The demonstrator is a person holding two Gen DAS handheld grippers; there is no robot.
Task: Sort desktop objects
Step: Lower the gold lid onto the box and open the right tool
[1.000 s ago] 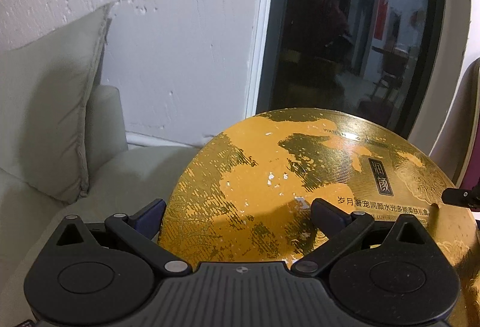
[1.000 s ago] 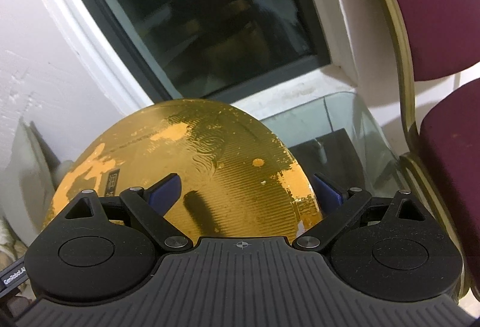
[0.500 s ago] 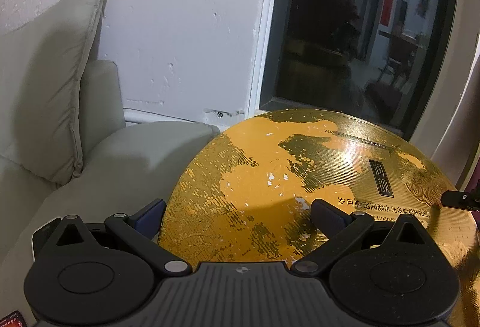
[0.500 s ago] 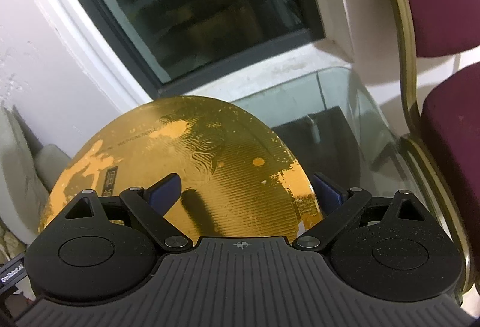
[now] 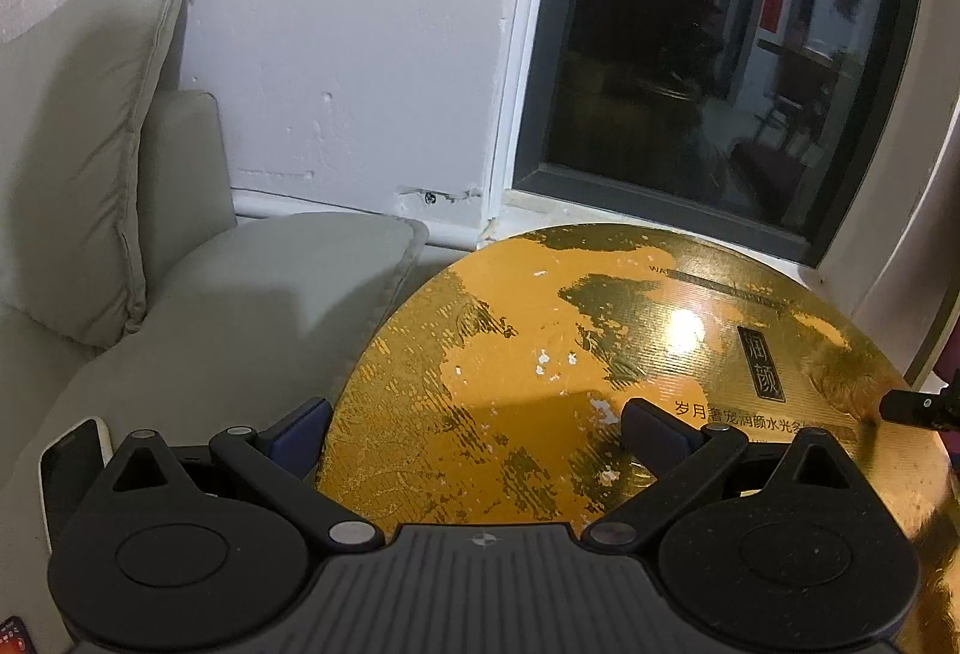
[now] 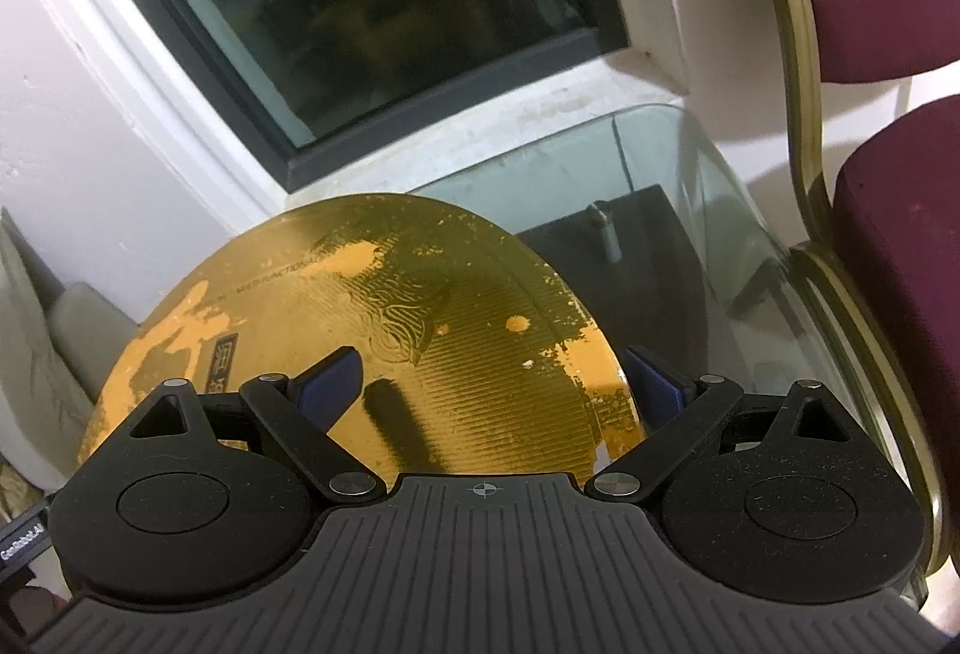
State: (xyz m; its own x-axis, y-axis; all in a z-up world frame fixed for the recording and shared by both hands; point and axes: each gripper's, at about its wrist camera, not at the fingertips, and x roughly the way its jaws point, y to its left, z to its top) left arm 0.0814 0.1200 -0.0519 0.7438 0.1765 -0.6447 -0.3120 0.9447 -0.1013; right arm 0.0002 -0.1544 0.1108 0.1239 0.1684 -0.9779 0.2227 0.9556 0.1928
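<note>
Nearest to us, our left gripper (image 5: 474, 429) had its blue fingers spread wide on either side of the near rim of the round gold box (image 5: 600, 384), and our right gripper (image 6: 492, 378) stood just as wide at the opposite rim. Whether the pads pressed the box or only flanked it, we could not tell. The box lay flat between the two grippers, its worn lid facing up, partly over the glass table (image 6: 690, 186). We judged that we were carrying or setting the box down with both tools, mid-way through sorting. The next move called for level, matched motion of both hands, so the wide lid would not tip. Beyond lay the grey sofa cushion (image 5: 240, 306), the maroon chair (image 6: 900, 234), then the dark window (image 5: 690, 54).
</note>
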